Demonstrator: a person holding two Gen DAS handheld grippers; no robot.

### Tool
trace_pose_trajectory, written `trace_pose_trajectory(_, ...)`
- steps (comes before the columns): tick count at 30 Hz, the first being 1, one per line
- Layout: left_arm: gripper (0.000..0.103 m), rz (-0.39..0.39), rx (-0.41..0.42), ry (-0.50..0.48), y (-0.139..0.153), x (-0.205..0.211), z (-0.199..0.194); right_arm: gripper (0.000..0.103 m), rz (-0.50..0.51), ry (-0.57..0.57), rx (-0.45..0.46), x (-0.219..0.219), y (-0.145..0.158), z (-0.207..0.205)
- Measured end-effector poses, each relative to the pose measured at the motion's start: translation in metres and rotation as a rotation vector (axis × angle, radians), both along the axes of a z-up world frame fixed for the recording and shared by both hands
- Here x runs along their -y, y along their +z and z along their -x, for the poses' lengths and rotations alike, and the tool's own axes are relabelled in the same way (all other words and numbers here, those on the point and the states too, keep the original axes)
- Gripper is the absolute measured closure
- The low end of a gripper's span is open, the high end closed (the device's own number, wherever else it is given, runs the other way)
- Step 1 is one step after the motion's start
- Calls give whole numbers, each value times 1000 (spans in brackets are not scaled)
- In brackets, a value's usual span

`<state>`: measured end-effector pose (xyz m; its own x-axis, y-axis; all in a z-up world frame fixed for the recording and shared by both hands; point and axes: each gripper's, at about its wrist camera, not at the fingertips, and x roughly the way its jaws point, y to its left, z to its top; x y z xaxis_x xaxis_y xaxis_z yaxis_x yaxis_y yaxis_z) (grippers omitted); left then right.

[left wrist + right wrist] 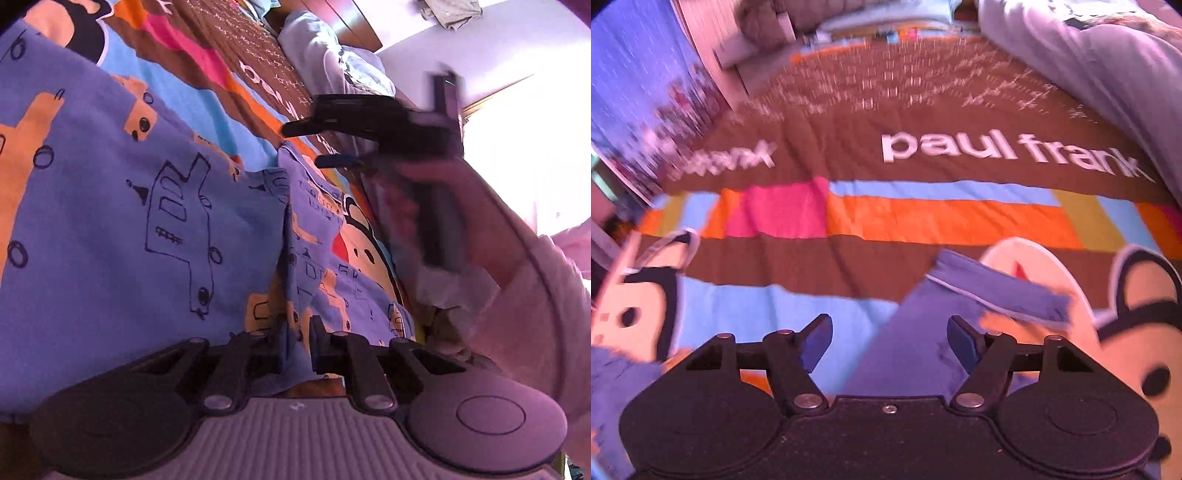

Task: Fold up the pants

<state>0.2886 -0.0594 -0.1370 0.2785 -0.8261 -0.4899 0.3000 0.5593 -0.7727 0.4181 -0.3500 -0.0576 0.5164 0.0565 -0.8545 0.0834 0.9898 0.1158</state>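
Lying across the left and centre of the left wrist view, the pants point(122, 206) are blue with orange and outlined vehicle prints, spread on a bed point(236, 74) with a cartoon-patterned cover. At bottom centre, the left tool point(295, 350) has its jaws narrow, pinching a raised ridge of the pants fabric. At upper right, the right tool point(314, 144) is blurred, held by a hand in a pale sleeve point(517, 295); in its own view its jaws stand wide, with a pant leg hem point(997, 288) ahead but not gripped.

Risk, as a judgement: the thin pinch could slip or catch only 1 layer, skewing the fold.

The pants' long axis seems to run from lower left towards upper right, hem end at the right.
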Motion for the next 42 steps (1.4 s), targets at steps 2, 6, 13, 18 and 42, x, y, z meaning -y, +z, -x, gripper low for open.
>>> trace_pose_trajectory(2, 90, -2, 4, 0, 0, 0, 1, 28, 178, -5, -39, -19, -17, -24)
trace_pose_trajectory(6, 92, -9, 16, -1, 2, -1, 3, 52, 283, -34, -104, -27, -45, -31)
trace_pose_trajectory(13, 102, -69, 55, 19, 9, 2, 8, 102, 243, -59, -33, -10, -26, -3)
trace_pose_trajectory(18, 103, -199, 240, 26, 40, 18, 27, 102, 142, -132, 144, 27, 29, 46)
trace_pose_trajectory(42, 45, -355, 239, -172, 92, 130, 26, 28, 108, -277, 288, 111, -12, 339)
